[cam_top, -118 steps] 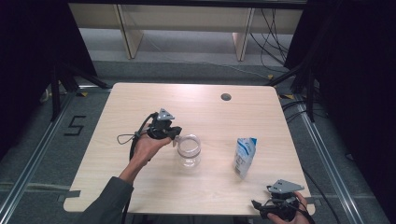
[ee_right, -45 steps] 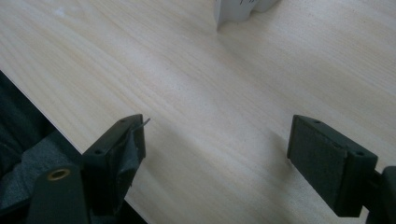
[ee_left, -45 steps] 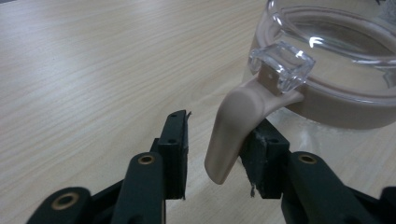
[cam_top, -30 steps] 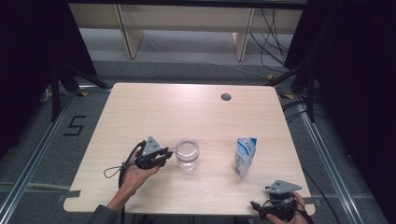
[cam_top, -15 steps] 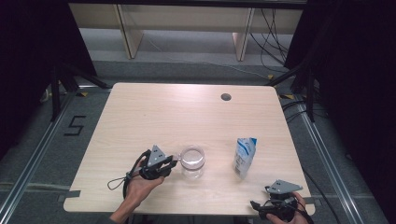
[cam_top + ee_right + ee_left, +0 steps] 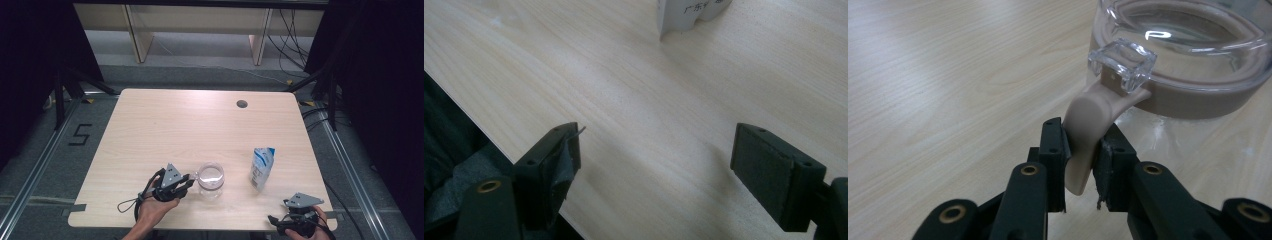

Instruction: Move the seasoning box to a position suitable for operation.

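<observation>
A clear jar (image 6: 211, 179) is seen near the surface's (image 6: 200, 125) front edge, its beige tab (image 6: 1088, 135) clamped between the nearly closed jaws of the left tool (image 6: 187, 184). The right tool (image 6: 276, 223) is held wide open and empty at the front right corner, near a white carton (image 6: 262, 168).

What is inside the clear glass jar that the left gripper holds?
The jar looks empty: the table shows through its clear wall. Its beige lid band hides part of the inside in the left gripper view.
</observation>
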Available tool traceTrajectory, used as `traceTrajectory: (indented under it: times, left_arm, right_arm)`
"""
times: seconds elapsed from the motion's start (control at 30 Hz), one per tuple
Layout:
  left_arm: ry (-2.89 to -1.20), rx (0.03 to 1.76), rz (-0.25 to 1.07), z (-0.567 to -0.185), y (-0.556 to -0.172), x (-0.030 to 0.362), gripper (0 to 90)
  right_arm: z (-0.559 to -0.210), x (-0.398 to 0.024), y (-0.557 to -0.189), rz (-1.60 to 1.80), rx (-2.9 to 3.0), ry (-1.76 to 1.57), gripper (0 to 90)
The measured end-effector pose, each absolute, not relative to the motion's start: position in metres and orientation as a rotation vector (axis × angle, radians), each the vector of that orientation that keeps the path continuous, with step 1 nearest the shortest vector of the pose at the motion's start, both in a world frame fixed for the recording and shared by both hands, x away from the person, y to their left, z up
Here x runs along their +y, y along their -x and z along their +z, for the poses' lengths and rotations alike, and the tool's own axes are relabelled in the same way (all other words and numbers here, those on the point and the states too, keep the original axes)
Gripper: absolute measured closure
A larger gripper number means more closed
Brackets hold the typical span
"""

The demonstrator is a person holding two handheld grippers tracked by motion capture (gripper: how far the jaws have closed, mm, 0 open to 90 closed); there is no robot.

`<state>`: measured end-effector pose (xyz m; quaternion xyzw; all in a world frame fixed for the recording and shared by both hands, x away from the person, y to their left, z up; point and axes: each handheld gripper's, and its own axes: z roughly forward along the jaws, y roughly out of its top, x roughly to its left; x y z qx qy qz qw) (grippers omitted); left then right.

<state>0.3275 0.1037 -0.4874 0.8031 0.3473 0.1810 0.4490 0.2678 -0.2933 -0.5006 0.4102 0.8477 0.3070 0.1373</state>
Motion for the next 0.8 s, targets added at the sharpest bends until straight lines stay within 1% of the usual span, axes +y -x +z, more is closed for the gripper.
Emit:
traceTrajectory:
  times: [0.17,0.47,0.5,0.57,0.67,0.73,0.77,0.8]
  left_arm:
    - [-2.011,0.837,0.444,-0.487,-0.324,0.101,75.1]
    - [-2.003,0.827,0.413,-0.488,-0.323,0.101,73.6]
    - [-1.974,0.859,0.401,-0.488,-0.322,0.099,73.6]
    - [-1.966,0.848,0.379,-0.488,-0.323,0.101,69.3]
    - [-1.957,0.861,0.391,-0.487,-0.320,0.104,59.0]
    - [-1.957,0.853,0.383,-0.487,-0.320,0.105,54.9]
    - [-1.957,0.861,0.384,-0.486,-0.319,0.106,54.9]
    - [-1.949,0.850,0.394,-0.485,-0.317,0.108,51.2]
  right_arm:
    - [-0.500,-0.293,-0.267,0.887,2.453,-1.184,20.9]
    - [-0.500,-0.293,-0.267,0.891,2.452,-1.188,20.9]
    - [-0.500,-0.293,-0.267,0.891,2.451,-1.185,20.9]
    - [-0.500,-0.293,-0.267,0.894,2.448,-1.180,20.9]
    - [-0.500,-0.292,-0.268,0.910,2.444,-1.166,20.9]
    - [-0.500,-0.292,-0.267,0.918,2.449,-1.169,21.0]
    - [-0.500,-0.292,-0.267,0.918,2.449,-1.169,21.0]
    - [-0.499,-0.292,-0.268,0.932,2.444,-1.138,21.2]
